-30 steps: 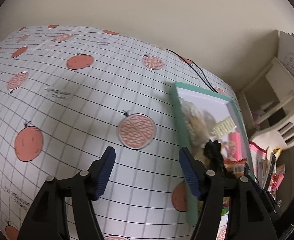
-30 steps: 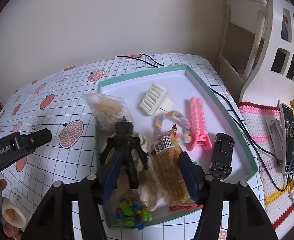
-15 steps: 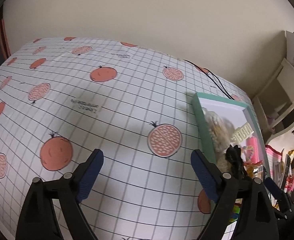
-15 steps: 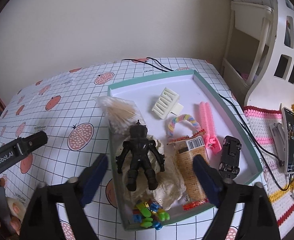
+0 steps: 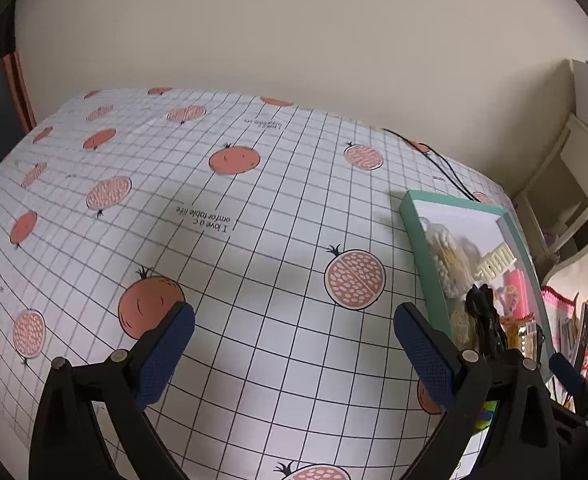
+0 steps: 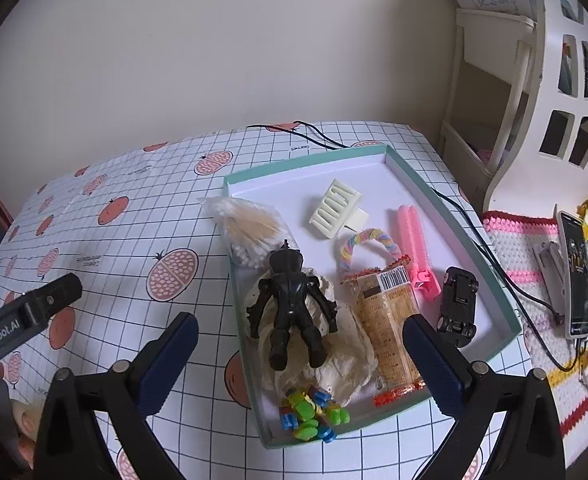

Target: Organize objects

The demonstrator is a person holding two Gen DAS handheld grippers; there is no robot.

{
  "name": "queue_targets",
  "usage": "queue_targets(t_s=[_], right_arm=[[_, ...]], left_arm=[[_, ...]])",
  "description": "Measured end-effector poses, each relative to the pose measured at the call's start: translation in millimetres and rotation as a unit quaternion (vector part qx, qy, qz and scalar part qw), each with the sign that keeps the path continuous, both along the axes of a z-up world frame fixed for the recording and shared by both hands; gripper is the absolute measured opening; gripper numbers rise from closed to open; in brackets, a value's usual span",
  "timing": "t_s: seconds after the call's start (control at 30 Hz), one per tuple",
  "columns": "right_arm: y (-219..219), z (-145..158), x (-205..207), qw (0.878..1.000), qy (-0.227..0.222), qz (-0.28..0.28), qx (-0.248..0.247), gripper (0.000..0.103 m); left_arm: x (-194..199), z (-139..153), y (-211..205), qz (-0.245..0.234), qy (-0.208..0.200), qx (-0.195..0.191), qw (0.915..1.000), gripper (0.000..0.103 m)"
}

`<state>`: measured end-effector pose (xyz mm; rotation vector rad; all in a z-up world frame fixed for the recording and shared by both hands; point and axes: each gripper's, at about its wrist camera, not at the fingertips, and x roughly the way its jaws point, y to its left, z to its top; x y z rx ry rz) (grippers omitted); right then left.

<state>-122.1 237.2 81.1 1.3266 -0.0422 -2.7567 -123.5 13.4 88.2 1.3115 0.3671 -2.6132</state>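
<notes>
A teal-rimmed box lid (image 6: 418, 178) lies on the fruit-print tablecloth (image 6: 105, 240). It holds a black figure (image 6: 291, 300) lying on a cream cloth (image 6: 354, 356), a bag of cotton swabs (image 6: 245, 226), a cream hair claw (image 6: 336, 208), a pastel rope ring (image 6: 368, 240), a pink curler clip (image 6: 412, 236), a snack packet (image 6: 390, 324), a black toy car (image 6: 458, 306) and coloured bricks (image 6: 312, 412). My right gripper (image 6: 300, 360) hangs open above the lid's near end, holding nothing. My left gripper (image 5: 294, 356) is open over bare cloth (image 5: 233, 240), left of the lid (image 5: 418, 244).
A black cable (image 6: 494, 264) runs along the lid's right side to a phone (image 6: 576, 276) on a crocheted mat (image 6: 534, 248). A white shelf unit (image 6: 534, 80) stands at the right. The left tool's body (image 6: 25, 318) and a hand (image 6: 21, 420) show at the lower left.
Both grippers' fingers have spread wider and both have pulled back and up. The right one stands farther from the black figure, and the left view now shows more of the tablecloth.
</notes>
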Motion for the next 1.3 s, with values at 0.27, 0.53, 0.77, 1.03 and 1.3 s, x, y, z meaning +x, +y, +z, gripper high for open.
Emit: queue_targets(t_s=[0.27,0.53,0.77,1.03,1.3], right_arm=[[1.5,8.4,10.3,1.000,-0.007,-0.003,-0.027,0.103],[-1.4,15.5,25.6,1.000,-0.006,0.008,-0.013,0.103],[3.1,15.2,39.1,0.999,-0.019,0.014,-0.022,0.103],[9.8,12.5,54.5,0.999,-0.036,0.021,-0.008,0.103],[17.4,-12.2,62.3,0.996,-0.084,0.030,-0.001,0.103]], left_arm=[[11.5,14.3,9.2,-0.019,0.007,0.001,0.9998,0.100],[29.4,28.2,23.1,-0.044,0.020,-0.020,0.9986,0.100],[42.6,27.6,30.5,-0.063,-0.002,-0.020,0.9978,0.100],[56.4,23.7,38.6,-0.084,-0.023,-0.023,0.9960,0.100],[61.5,-5.2,42.4,-0.089,-0.078,-0.013,0.9929,0.100]])
